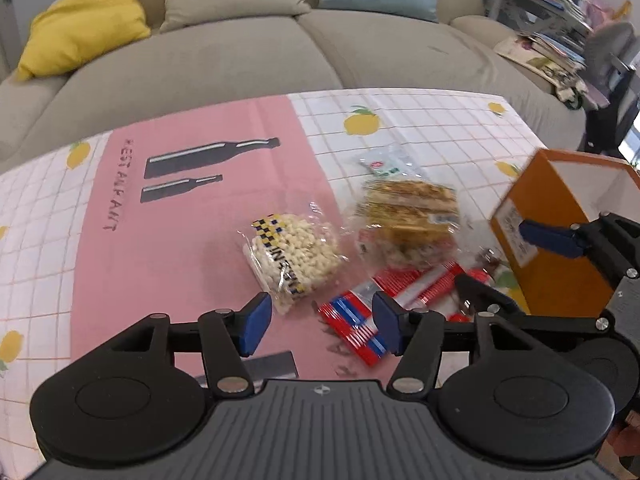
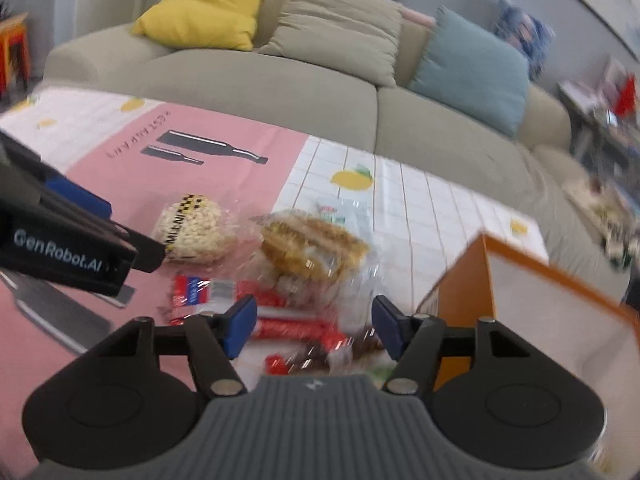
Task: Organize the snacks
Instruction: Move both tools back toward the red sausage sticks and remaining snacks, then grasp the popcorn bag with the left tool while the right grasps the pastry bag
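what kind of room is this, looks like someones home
Most likely a home living room: a beige sofa with a yellow cushion and a blue cushion sits behind a low table under a lemon-print tablecloth, with cluttered shelves to one side.

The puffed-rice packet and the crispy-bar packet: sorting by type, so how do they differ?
The puffed-rice packet holds pale white grains under a yellow-and-black checkered band; the crispy-bar packet holds golden-brown slabs. The first lies on the pink mat, the second nearer the orange box. Both are in clear wrap, ungripped.
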`<state>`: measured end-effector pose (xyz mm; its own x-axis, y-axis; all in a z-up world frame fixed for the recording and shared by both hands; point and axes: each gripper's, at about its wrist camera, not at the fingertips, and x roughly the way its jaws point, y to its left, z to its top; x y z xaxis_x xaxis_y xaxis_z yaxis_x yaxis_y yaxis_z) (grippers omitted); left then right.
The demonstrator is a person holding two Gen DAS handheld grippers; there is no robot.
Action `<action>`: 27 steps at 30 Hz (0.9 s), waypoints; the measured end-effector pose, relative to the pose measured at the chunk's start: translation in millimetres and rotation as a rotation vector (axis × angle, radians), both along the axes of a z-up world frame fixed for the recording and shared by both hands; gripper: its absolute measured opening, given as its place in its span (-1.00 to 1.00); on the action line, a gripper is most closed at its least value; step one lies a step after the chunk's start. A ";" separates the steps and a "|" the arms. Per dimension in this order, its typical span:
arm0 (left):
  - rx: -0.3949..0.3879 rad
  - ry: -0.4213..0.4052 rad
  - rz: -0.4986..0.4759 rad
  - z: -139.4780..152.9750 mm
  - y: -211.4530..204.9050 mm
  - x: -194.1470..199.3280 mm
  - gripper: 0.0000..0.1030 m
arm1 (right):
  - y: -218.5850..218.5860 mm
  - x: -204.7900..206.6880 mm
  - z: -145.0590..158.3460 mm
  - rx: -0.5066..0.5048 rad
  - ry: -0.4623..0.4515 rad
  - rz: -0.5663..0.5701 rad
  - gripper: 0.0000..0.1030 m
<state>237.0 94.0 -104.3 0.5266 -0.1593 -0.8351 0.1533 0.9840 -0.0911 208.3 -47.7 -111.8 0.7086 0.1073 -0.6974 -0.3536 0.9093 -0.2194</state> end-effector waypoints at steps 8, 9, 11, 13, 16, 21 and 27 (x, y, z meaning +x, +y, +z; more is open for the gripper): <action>-0.108 0.086 0.116 -30.8 24.7 38.6 0.35 | 22.9 36.0 -22.0 -0.126 -0.066 0.099 0.34; -0.112 0.091 0.124 -34.4 25.9 42.5 0.35 | 25.7 39.9 -25.0 -0.136 -0.070 0.106 0.35; -0.128 0.094 0.141 -39.4 27.8 47.4 0.35 | 30.1 48.4 -30.4 -0.136 -0.056 0.115 0.37; -0.147 0.103 0.159 -44.9 30.0 52.0 0.42 | 34.8 55.8 -34.5 -0.123 -0.039 0.128 0.47; -0.178 0.110 0.174 -51.8 30.3 57.1 0.49 | 41.7 64.5 -42.3 -0.124 -0.020 0.138 0.49; -0.180 0.116 0.193 -62.6 26.7 63.7 0.59 | 39.7 70.0 -52.0 -0.097 0.000 0.101 0.42; -0.180 0.090 0.184 -66.7 18.2 68.3 0.64 | 29.1 65.5 -50.1 -0.024 -0.001 0.103 -0.01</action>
